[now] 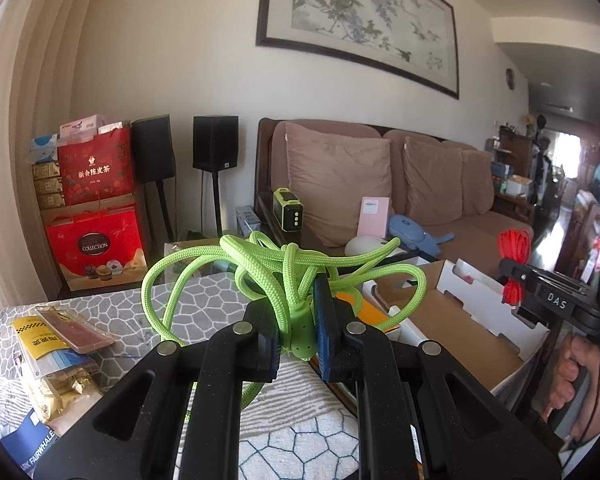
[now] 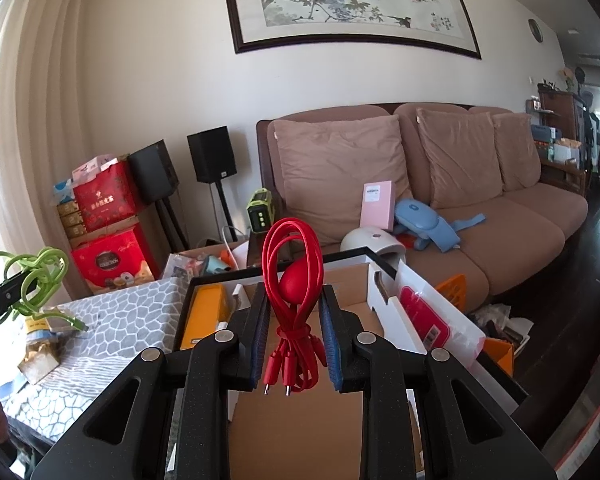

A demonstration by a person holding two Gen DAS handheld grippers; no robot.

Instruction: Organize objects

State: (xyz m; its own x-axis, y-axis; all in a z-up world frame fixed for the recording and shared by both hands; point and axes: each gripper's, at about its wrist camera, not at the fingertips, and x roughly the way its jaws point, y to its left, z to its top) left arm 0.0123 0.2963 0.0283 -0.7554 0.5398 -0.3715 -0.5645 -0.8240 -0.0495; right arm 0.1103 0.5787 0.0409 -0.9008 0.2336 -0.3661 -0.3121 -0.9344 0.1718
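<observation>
- A living room: brown sofa (image 2: 440,200), framed painting (image 2: 352,0), and a tabletop (image 1: 140,312) under a grey pebble-patterned cloth.
- The left hand-held gripper (image 1: 300,332) is clamped on a braided lime-green cable (image 1: 260,264), its loops tangled and raised over the tabletop.
- The right hand-held gripper (image 2: 294,336) pinches a bundled flat red cable (image 2: 292,280), plugs dangling, above an open cardboard box (image 2: 300,420).

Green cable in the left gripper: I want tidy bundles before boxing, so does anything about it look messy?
Yes. The green cable is a loose tangle, loops splaying sideways from the left gripper. The red cable in the right gripper is neatly coiled and tied.
</observation>
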